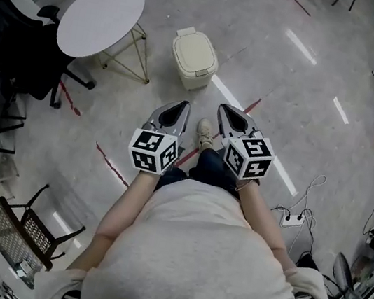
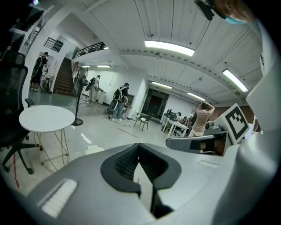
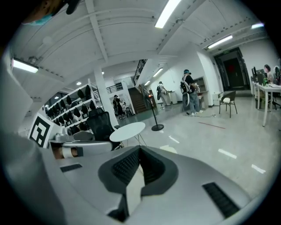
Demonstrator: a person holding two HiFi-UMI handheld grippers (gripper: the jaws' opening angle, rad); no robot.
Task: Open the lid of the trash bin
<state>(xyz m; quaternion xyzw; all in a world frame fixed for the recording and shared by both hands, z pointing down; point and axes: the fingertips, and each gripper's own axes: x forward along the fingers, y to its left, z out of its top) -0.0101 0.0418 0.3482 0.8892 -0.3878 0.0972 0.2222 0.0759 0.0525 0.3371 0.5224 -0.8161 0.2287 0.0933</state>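
The trash bin [image 1: 194, 59] is small and cream-coloured and stands on the grey floor ahead of me with its lid down. Both grippers are held side by side at waist height, well short of the bin and pointing toward it. My left gripper [image 1: 178, 107] is shut with nothing in it, and my right gripper [image 1: 228, 112] is shut and empty too. In the left gripper view the jaws of the left gripper [image 2: 139, 146] meet at their tips, and the bin [image 2: 94, 150] peeks out just beyond them. The right gripper [image 3: 140, 149] shows the same, with the bin [image 3: 169, 149] past its tips.
A round white table [image 1: 100, 17] on thin gold legs stands left of the bin, with a black office chair [image 1: 13, 45] beside it. A mesh chair [image 1: 24, 231] is at lower left, a power strip [image 1: 292, 220] with cables at right. Red tape lines cross the floor.
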